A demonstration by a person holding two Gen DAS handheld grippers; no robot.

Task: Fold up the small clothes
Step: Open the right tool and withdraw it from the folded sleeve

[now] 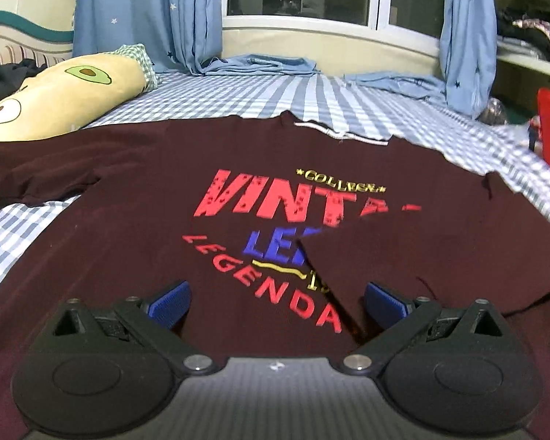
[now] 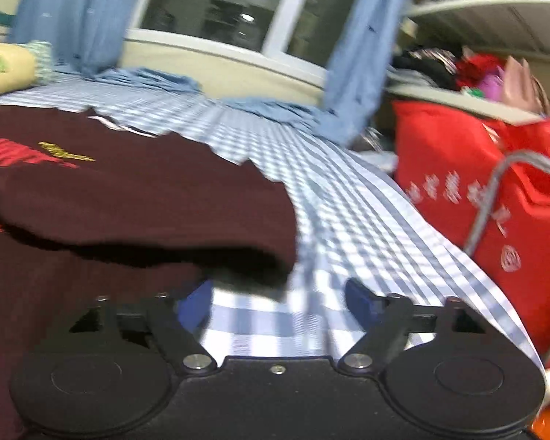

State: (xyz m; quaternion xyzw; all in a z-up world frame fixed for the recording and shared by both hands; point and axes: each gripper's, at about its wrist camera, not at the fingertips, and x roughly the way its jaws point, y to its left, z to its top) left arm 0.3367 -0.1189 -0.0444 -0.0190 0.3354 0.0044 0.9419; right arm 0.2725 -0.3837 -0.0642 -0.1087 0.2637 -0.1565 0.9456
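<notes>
Two grippers, both w/ jaws wide, nothing between them. Left gripper (image 1: 277, 302) hangs over the maroon shirt (image 1: 128, 256), which lies spread on the checked sheet (image 1: 18, 227), print up; its right side is folded in over part of the lettering. Right gripper (image 2: 278, 302) sits at the shirt's right edge, over bare sheet, shirt fold just left of its left pad (image 2: 196, 306). Pillow (image 1: 55, 99) far left, red bag (image 2: 476, 183) right.
</notes>
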